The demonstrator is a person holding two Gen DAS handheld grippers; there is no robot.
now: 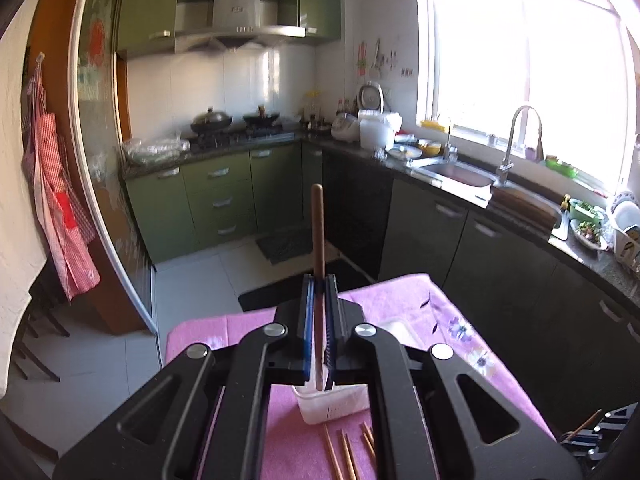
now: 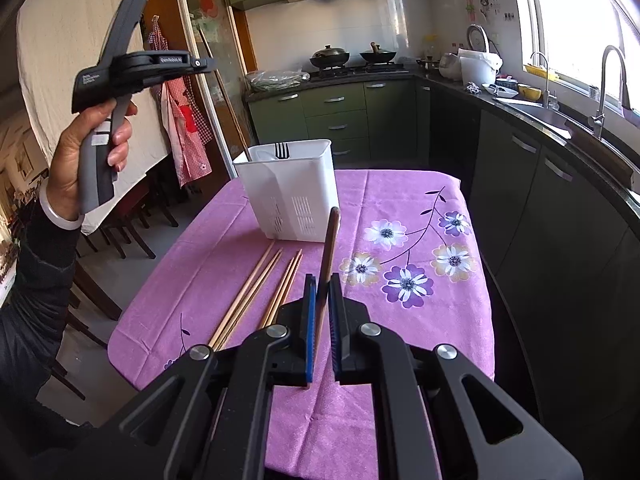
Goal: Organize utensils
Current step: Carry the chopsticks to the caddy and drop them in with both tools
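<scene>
Left gripper (image 1: 319, 280) is pinching a slim brown wooden utensil handle (image 1: 318, 232) between its blue ribbed pads; the stick is standing near upright, rounded end up, lower end dropping toward the white caddy (image 1: 332, 404) directly below the gripper. Judgement: held vertical so it can slide straight down into the caddy.

Right gripper (image 2: 320, 280) is pressing together on a second brown handle (image 2: 330, 240), tilted slightly right, tip pointing forward toward the caddy (image 2: 292, 192) ahead of it. Probably waiting its turn.

The caddy is rigid white plastic, box-shaped, slotted near the base for draining; a dark fork (image 2: 281, 150) is already standing inside.

Pale wooden chopsticks (image 2: 256, 284) are lying loose just ahead and left of the right gripper, thin, straight and roughly parallel, not yet sorted.

Worktop (image 2: 460, 320) is wearing a soft purple cloth with printed flowers, which should be keeping round sticks from rolling.
</scene>
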